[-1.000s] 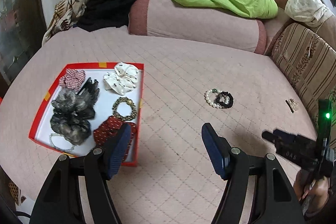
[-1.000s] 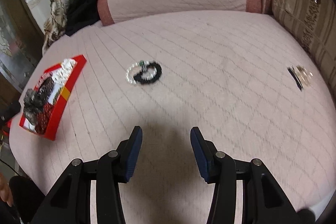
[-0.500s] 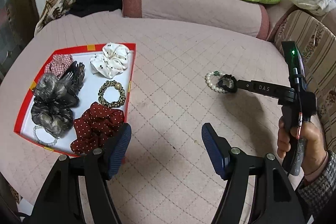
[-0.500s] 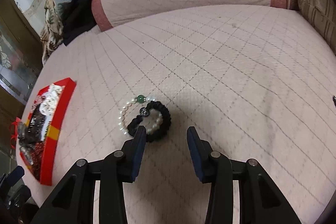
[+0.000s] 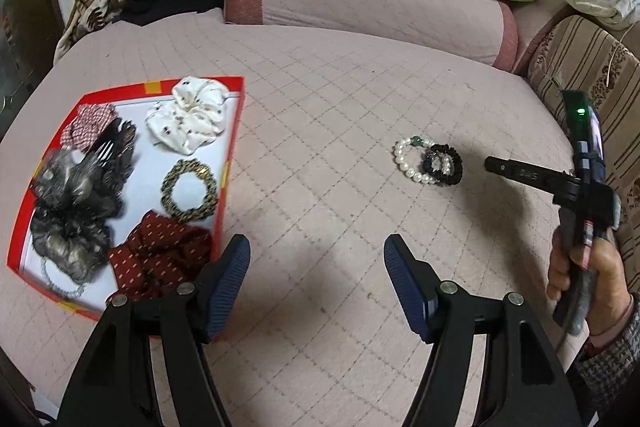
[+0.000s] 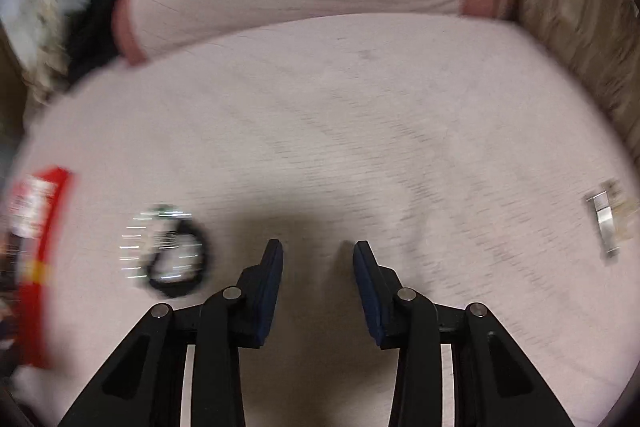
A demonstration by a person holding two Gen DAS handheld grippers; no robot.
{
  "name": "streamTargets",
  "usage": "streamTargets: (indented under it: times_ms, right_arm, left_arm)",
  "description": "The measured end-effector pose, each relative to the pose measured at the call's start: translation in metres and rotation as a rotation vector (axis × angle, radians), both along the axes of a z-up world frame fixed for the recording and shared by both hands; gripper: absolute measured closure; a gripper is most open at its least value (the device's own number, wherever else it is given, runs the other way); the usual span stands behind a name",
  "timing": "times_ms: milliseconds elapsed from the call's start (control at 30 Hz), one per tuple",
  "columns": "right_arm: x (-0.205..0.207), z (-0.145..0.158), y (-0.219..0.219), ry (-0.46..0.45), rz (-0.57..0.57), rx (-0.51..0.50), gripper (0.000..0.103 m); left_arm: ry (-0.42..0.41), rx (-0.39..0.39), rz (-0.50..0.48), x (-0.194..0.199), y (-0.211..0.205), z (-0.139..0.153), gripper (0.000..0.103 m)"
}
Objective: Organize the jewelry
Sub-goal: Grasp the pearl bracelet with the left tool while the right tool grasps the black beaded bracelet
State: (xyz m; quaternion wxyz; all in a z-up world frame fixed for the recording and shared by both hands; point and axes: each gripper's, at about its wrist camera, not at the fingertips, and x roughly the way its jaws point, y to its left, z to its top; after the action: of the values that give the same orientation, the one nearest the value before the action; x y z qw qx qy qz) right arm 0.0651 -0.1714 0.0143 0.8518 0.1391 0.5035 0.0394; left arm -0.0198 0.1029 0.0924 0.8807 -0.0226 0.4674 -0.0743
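**Two bracelets lay loose on the bed as both grippers hung empty**

I held the left gripper (image 5: 316,279) low over the quilted pink cover (image 5: 320,99), its blue pads spread wide and gripping nothing. The red tray (image 5: 234,131) sat just left of it, already carrying scrunchies, a dark hair claw and a gold chain bracelet (image 5: 189,190). Out on the cover, well apart from the tray, a pearl bracelet (image 5: 408,161) and a black beaded band (image 5: 448,169) lay overlapping. My right gripper (image 6: 318,267) stood parted and empty too, its tip pointed toward that pair in the left wrist view, close but not touching. The right wrist view was smeared with motion blur, so I could only guess that the pale object (image 6: 606,223) near the cover's far edge was a hair clip.

The risk I saw lay in the overlap: closing on one ring might drag or snag the other, or lift both and shed one on the way to the tray. The soft cover could also bunch between the pads, and a hurried swing would cost aim.
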Motion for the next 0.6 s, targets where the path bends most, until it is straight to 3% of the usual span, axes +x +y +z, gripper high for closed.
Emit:
streamTargets:
  times_ms: [100, 167, 233, 267, 467, 600]
  right_arm:
    - [0.000, 0.008, 0.016, -0.023, 0.091, 0.111, 0.062]
    - [0.005, 0.008, 0.028, -0.028, 0.112, 0.105, 0.063]
    - [0.013, 0.002, 0.038, -0.006, 0.127, 0.062, 0.073]
    - [0.014, -0.003, 0.042, 0.012, 0.136, 0.049, 0.086]
    - [0.008, -0.009, 0.021, 0.024, 0.081, -0.047, 0.087]
    - [0.000, -0.011, -0.005, 0.060, -0.012, -0.202, 0.087]
  left_arm:
    - [0.004, -0.012, -0.004, 0.005, -0.005, 0.000, 0.034]
    - [0.009, -0.015, -0.007, 0.006, -0.008, -0.001, 0.034]
    - [0.012, -0.009, -0.010, 0.007, -0.010, -0.001, 0.034]
    - [0.013, -0.007, -0.010, 0.007, -0.010, -0.001, 0.034]
    - [0.013, -0.024, -0.012, 0.021, -0.013, 0.005, 0.034]
    - [0.028, -0.035, -0.021, 0.044, -0.025, 0.004, 0.034]
